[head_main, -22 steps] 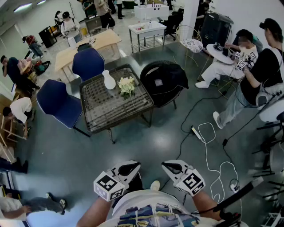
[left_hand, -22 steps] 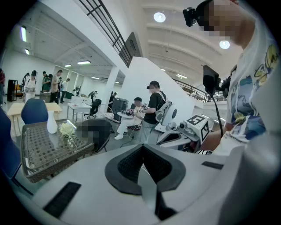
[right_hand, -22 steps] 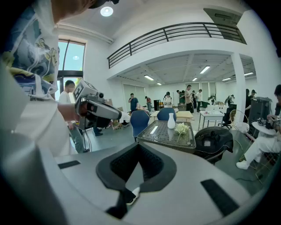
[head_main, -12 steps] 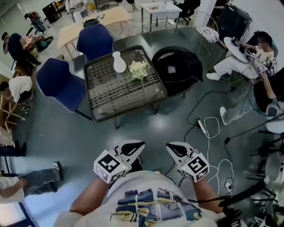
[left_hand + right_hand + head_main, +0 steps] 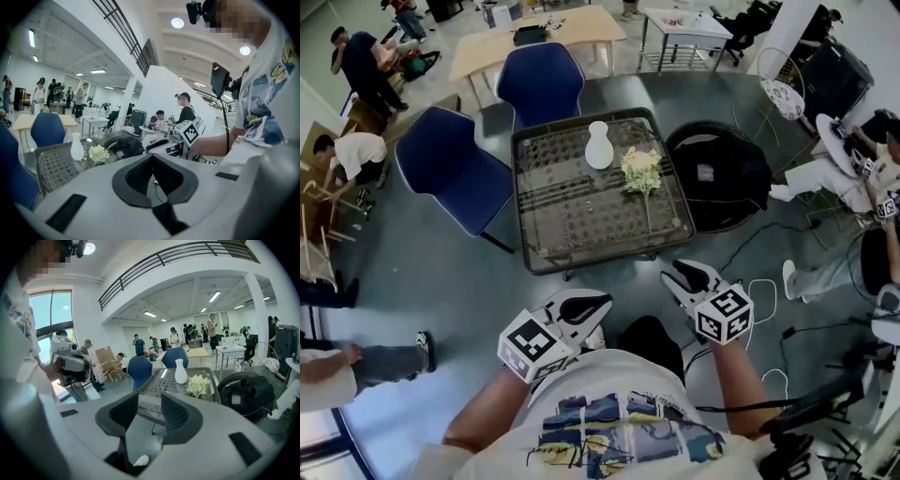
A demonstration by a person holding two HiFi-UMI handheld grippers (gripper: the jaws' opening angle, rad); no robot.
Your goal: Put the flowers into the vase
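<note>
A white vase [image 5: 598,145] stands upright on a low, dark grid-top table [image 5: 572,211]. A bunch of pale flowers [image 5: 641,172] lies just to its right on the table, with the stems pointing toward me. Both grippers are held near my body, well short of the table. My left gripper [image 5: 584,306] has its pads meeting at the tips, with nothing in them [image 5: 152,157]. My right gripper [image 5: 686,275] is open with nothing in the gap [image 5: 150,401]. The right gripper view shows the vase [image 5: 181,371] and flowers [image 5: 198,384] ahead.
Two blue chairs [image 5: 450,173] [image 5: 540,84] stand at the table's left and far sides. A round black chair holding a dark bag [image 5: 717,173] is at its right. White cables [image 5: 759,291] trail over the grey floor at right. People sit and stand around the room's edges.
The table with vase and flowers has come closer and more central in the head view. Both grippers stay in front of my body; the right one now reaches further forward.
</note>
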